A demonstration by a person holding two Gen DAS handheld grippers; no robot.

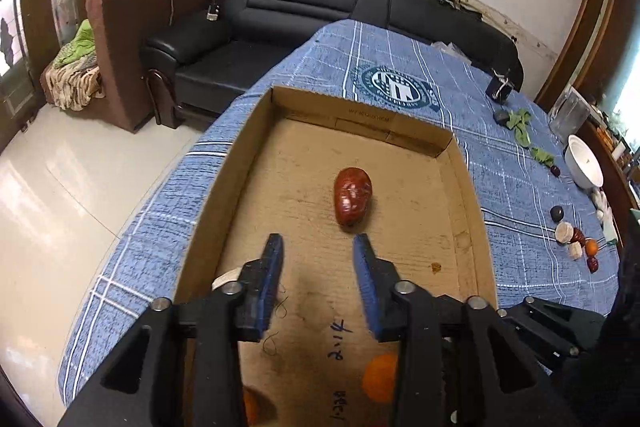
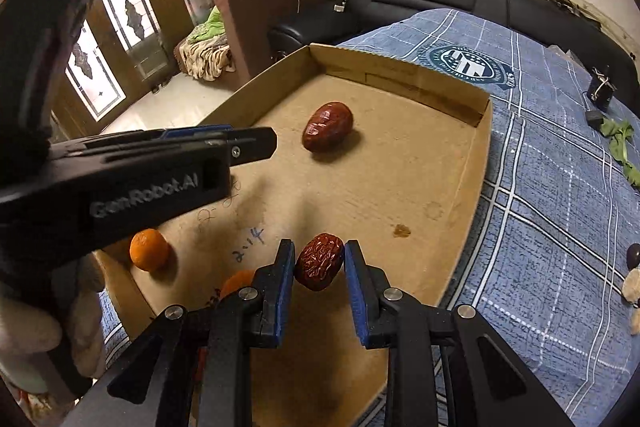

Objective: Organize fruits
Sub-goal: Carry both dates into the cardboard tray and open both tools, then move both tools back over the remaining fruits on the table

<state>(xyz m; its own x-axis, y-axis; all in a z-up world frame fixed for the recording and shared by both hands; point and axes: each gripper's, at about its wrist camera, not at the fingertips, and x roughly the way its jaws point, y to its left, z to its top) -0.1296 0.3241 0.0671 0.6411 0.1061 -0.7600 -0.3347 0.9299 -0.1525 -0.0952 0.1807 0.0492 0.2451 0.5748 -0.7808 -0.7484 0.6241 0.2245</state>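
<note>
A shallow cardboard tray [image 1: 464, 187] [image 2: 476, 171] lies on the blue checked tablecloth. A smooth red date [image 1: 353, 201] [image 2: 327, 126] lies on the tray floor. My left gripper [image 1: 319, 247] is open and empty, just short of that date; it also shows from the side in the right wrist view [image 2: 256, 145]. My right gripper [image 2: 319, 259] is shut on a wrinkled red date [image 2: 320, 261] and holds it above the tray's near part. Two oranges [image 2: 149, 250] [image 2: 240, 283] lie in the tray's near end; one also shows in the left wrist view [image 1: 380, 377].
More fruit and small pieces [image 1: 576, 235] lie on the cloth to the right, with a white bowl [image 1: 584, 161], green leaves [image 1: 520, 123] and a glass jar [image 1: 570, 113]. A black sofa [image 1: 288, 11] stands behind the table. The floor drops away on the left.
</note>
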